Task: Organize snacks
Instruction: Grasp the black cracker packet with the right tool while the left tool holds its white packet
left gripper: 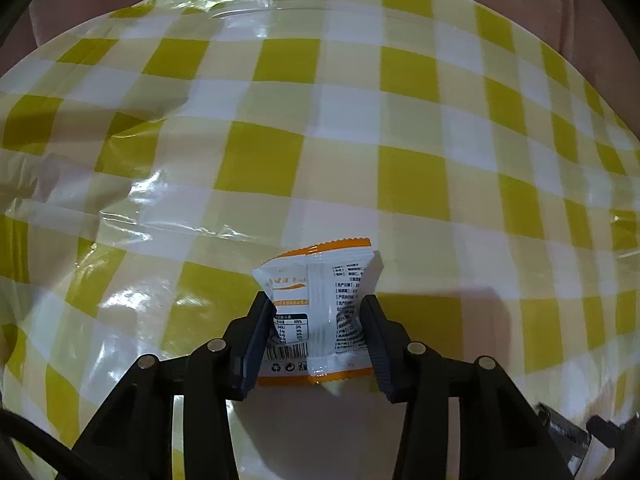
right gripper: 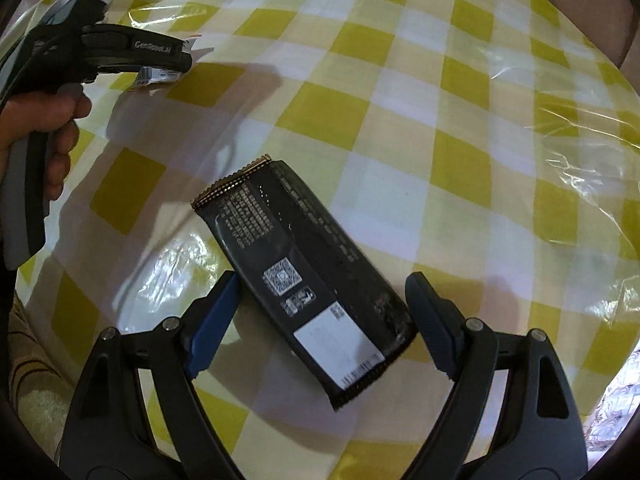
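My left gripper (left gripper: 318,312) is shut on a small white and orange snack packet (left gripper: 320,308), printed back side up, just above the checked tablecloth. In the right wrist view a long black snack packet (right gripper: 304,276) lies flat and slanted on the cloth between my right gripper's (right gripper: 322,292) fingers. The right jaws stand wide apart around its near half; the left blue pad (right gripper: 216,316) touches its edge, the right pad (right gripper: 434,324) is just clear. The left gripper also shows in the right wrist view (right gripper: 176,62), far left, with the white packet (right gripper: 158,76) in it.
A yellow and white checked plastic tablecloth (left gripper: 400,160) covers the round table, with wrinkles at the left. The person's hand (right gripper: 44,128) holds the left gripper's handle. A patterned fabric (right gripper: 28,360) lies beyond the table's near left edge.
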Motion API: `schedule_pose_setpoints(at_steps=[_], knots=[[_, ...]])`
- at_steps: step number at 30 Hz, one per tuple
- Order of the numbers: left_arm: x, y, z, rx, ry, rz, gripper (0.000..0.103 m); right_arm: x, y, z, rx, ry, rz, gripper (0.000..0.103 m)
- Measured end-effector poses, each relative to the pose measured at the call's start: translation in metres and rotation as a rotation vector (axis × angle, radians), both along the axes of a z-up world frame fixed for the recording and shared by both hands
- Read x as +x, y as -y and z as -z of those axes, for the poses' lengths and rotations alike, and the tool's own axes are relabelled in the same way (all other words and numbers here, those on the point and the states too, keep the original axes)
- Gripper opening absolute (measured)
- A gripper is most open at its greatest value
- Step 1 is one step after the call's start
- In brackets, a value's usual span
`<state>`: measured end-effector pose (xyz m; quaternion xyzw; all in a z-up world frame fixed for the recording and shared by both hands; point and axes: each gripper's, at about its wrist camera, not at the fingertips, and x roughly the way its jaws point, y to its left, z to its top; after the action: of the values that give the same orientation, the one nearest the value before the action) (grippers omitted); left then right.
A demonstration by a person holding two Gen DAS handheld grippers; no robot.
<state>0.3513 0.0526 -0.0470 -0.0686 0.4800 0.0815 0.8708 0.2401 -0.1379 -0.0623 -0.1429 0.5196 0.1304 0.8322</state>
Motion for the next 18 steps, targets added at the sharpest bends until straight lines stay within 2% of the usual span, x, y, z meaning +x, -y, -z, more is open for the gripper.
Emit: schedule_pose_setpoints(at_steps=[4, 7, 10, 12, 18], knots=[[-0.005, 0.004, -0.002, -0.030, 0.003, 0.028, 0.044, 0.012, 0.004, 0.003, 0.052, -0.015, 0.011, 0.086], [-0.011, 0.004, -0.005, -0.092, 0.007, 0.043, 0.043, 0.018, 0.007, 0.004, 0.089, -0.023, 0.018, 0.086], [-0.019, 0.008, -0.008, -0.115, 0.010, 0.061, 0.042, 0.018, 0.008, 0.003, 0.093, -0.012, 0.014, 0.077], [-0.026, 0.013, -0.013, -0.121, 0.017, 0.075, 0.042, 0.015, 0.009, 0.001, 0.097, -0.007, 0.018, 0.067], [-0.061, 0.027, -0.028, -0.139, 0.043, 0.093, 0.042, 0.010, 0.010, -0.001, 0.099, 0.000, 0.030, 0.062]])
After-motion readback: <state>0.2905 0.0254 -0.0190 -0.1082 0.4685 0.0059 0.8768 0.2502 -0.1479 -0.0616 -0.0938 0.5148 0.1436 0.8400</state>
